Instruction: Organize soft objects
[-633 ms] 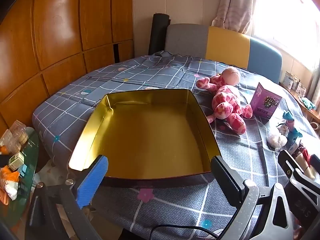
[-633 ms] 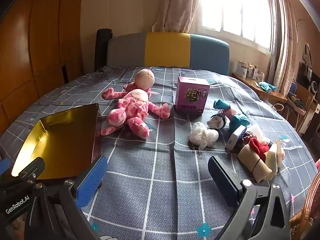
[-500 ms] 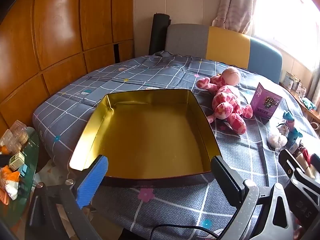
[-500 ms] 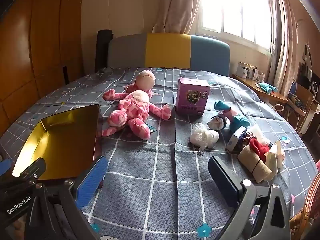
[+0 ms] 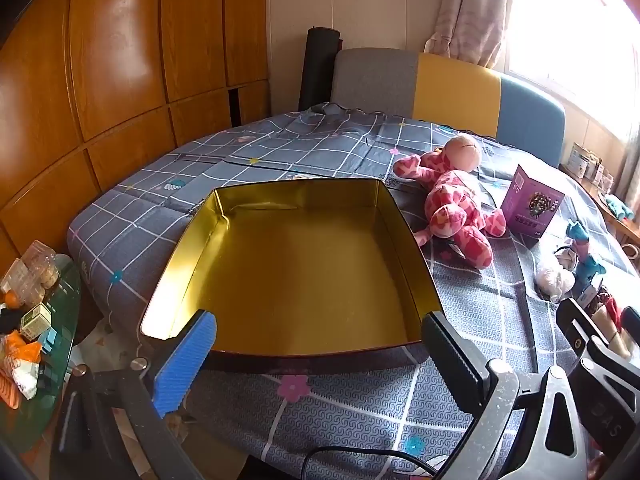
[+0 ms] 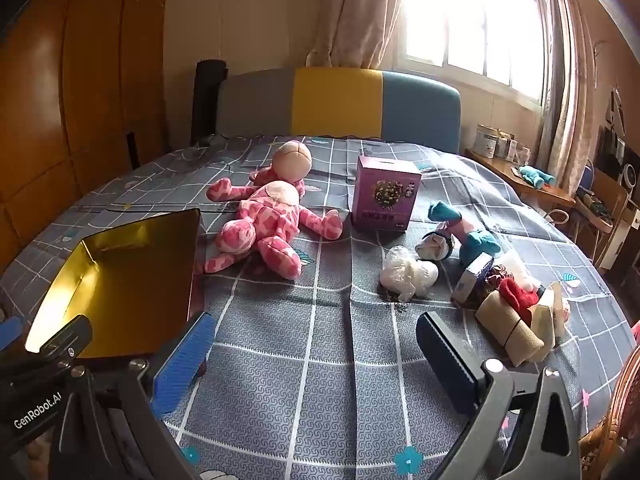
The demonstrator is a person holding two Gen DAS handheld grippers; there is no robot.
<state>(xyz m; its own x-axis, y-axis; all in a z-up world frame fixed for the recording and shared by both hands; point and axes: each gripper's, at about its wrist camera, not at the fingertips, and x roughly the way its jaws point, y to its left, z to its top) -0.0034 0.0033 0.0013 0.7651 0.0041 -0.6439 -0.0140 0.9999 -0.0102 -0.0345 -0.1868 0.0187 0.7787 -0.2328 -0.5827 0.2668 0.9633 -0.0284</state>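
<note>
A gold-lined open tin box point(image 5: 296, 276) lies empty on the grey checked bedspread; its near rim is just beyond my open left gripper point(image 5: 316, 344). It shows at the left of the right wrist view point(image 6: 120, 280). A pink spotted plush toy point(image 6: 272, 224) lies on its back right of the box, also in the left wrist view point(image 5: 456, 208). A white soft ball point(image 6: 406, 274), a teal and pink plush point(image 6: 464, 232) and a pile of small soft items point(image 6: 516, 312) lie to the right. My right gripper point(image 6: 316, 348) is open and empty above bare bedspread.
A purple carton point(image 6: 384, 196) stands behind the small toys. A grey, yellow and blue headboard point(image 6: 340, 104) closes the far side. A glass side table with clutter point(image 5: 28, 320) sits at the bed's left. A desk point(image 6: 532, 184) stands at the right under the window.
The right wrist view has shifted very slightly; the toys sit a little lower in it. Both grippers stay open and nothing on the bed has moved.
</note>
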